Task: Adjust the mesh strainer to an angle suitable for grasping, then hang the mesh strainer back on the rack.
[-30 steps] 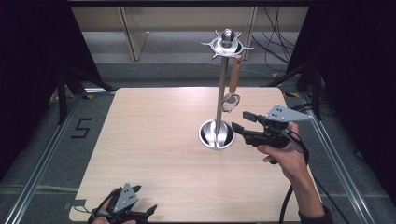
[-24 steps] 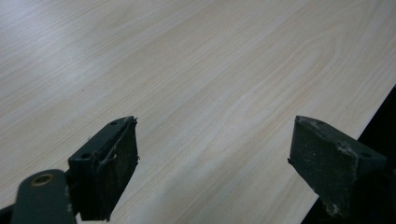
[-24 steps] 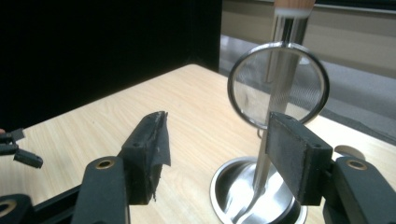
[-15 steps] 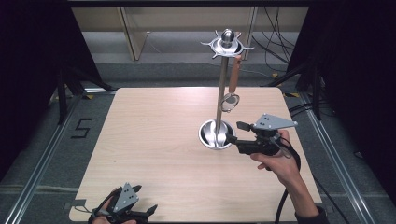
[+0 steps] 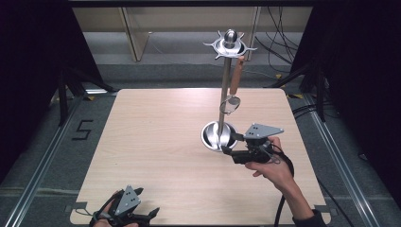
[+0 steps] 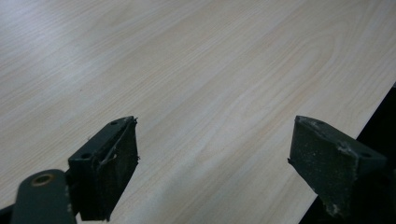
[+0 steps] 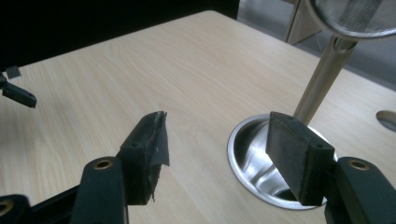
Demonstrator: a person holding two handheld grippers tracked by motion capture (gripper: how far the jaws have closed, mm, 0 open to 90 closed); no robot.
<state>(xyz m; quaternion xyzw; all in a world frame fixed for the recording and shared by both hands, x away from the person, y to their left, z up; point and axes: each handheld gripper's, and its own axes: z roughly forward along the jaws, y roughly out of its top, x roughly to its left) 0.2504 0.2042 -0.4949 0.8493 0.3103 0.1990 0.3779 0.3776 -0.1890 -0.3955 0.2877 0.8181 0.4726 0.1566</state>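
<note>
A metal stand rises from a round dish-shaped base (image 5: 213, 137) on the wooden table (image 5: 156, 137), with a hooked ring at its top (image 5: 230, 45). A small strainer with a wooden handle (image 5: 235, 80) hangs from that ring. My right gripper (image 5: 229, 144) sits low beside the base, on its right, pointing left at it. Its jaws are open and nothing is between them. In the right gripper view, my right gripper (image 7: 217, 135) frames bare table, with the base (image 7: 254, 161) behind the right jaw and the strainer mesh (image 7: 359, 16) above. My left gripper (image 5: 150, 216) rests open at the near edge.
Cables (image 5: 302, 111) lie on the floor to the right of the table. A floor marking (image 5: 81, 129) lies to the left. In the left gripper view, my left gripper (image 6: 215, 140) spans bare wood (image 6: 187, 70), with the table edge close on the right.
My right gripper has come down and to the left, closer to the stand's base. The left gripper has stayed put.
</note>
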